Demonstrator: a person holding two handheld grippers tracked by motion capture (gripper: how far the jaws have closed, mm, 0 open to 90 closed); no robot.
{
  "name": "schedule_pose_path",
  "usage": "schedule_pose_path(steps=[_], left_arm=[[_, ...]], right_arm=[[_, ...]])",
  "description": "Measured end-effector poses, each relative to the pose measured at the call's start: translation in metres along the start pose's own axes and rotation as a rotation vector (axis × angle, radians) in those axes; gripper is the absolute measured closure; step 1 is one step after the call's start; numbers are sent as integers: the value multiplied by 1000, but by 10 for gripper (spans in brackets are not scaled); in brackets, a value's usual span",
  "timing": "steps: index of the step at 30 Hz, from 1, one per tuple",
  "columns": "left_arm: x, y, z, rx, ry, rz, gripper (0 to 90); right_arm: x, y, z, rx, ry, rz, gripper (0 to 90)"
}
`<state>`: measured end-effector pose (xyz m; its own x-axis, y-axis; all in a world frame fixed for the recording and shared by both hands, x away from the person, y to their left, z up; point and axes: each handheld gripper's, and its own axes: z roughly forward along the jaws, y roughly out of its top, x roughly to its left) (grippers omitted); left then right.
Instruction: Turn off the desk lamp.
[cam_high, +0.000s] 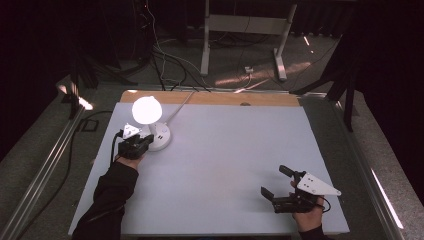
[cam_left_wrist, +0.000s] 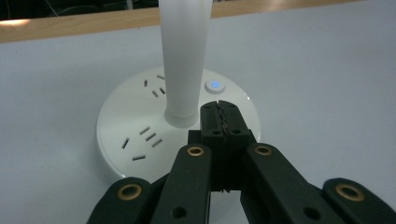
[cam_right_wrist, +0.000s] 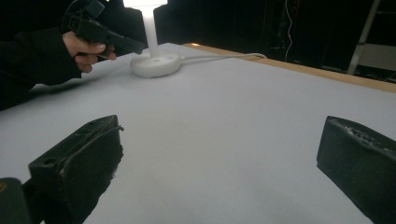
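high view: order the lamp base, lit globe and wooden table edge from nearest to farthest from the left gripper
1. Lamp base, just right of the left gripper.
2. Lit globe, above it on the stem.
3. Wooden table edge, along the far side.

The high view looks forward and down over the whole table (cam_high: 225, 165). The left gripper view sits close above the lamp (cam_left_wrist: 180, 105) near the far left corner. The right gripper view looks low across the table from the near right corner, sharing that lamp (cam_right_wrist: 154, 63).
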<state>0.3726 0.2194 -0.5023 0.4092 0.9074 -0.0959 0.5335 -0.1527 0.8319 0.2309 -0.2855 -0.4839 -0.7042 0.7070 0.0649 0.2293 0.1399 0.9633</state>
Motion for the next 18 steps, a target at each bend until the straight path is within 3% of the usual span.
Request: schedule_pose_path(steps=[12,18], left_arm=[[1,-8,8,21,-7,1,900],[-3,-7,8,31,19,35,900]], right_arm=[[0,0,0,4,0,-1,0],[0,0,1,5,0,-4,0]])
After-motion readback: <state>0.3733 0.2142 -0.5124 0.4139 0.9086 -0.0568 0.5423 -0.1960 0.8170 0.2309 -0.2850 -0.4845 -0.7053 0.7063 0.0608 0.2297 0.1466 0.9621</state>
